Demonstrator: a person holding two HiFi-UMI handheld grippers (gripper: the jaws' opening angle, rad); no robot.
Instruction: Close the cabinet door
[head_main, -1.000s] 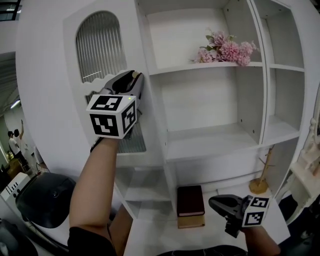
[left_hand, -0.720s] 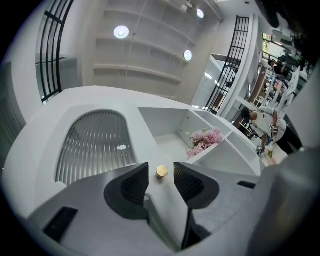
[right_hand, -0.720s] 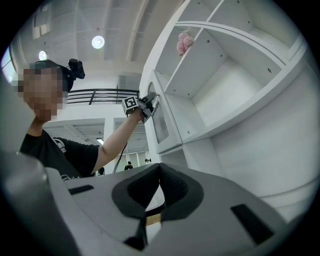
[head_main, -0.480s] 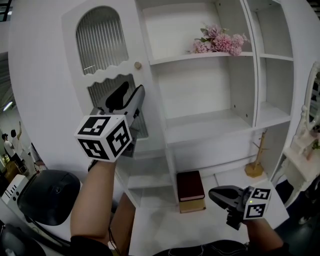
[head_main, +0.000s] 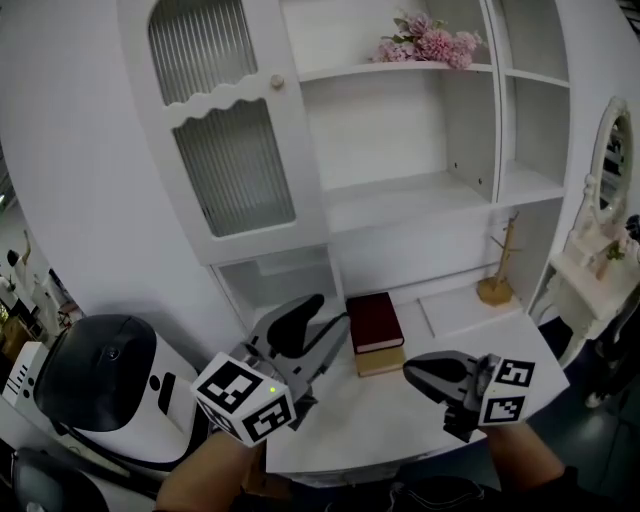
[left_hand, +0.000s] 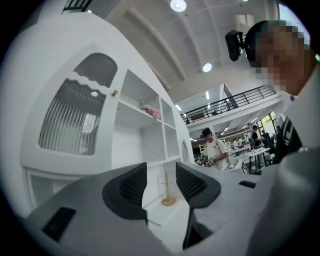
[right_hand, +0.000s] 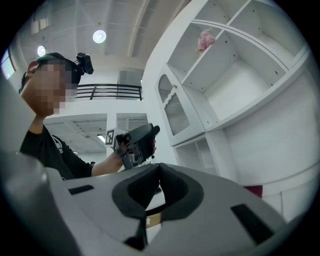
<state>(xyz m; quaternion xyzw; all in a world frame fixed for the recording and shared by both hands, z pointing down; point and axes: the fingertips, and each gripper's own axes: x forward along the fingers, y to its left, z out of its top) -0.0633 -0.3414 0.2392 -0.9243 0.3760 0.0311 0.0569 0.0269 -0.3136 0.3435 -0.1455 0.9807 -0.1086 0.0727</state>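
The white cabinet door (head_main: 235, 150) with ribbed glass panes stands flush against the shelf unit, its small round knob (head_main: 272, 81) free. It also shows in the left gripper view (left_hand: 75, 120) and the right gripper view (right_hand: 172, 112). My left gripper (head_main: 318, 325) hangs low in front of the white tabletop (head_main: 400, 430), well below the door, open with nothing between its pads (left_hand: 161, 180). My right gripper (head_main: 412, 370) hovers over the tabletop at the lower right, its jaws closed together and empty (right_hand: 159, 170). From there the left gripper (right_hand: 137, 142) is in sight.
A dark red book on a tan one (head_main: 375, 325) lies on the tabletop under the shelves. A wooden stand (head_main: 495, 275) is at the right, pink flowers (head_main: 425, 40) on the top shelf. A round black-and-white machine (head_main: 100, 385) sits lower left. People (left_hand: 215, 147) stand far off.
My left gripper came off the door near the knob, opened, and dropped to tabletop height. The right gripper drifted slightly left. The view tilted down.
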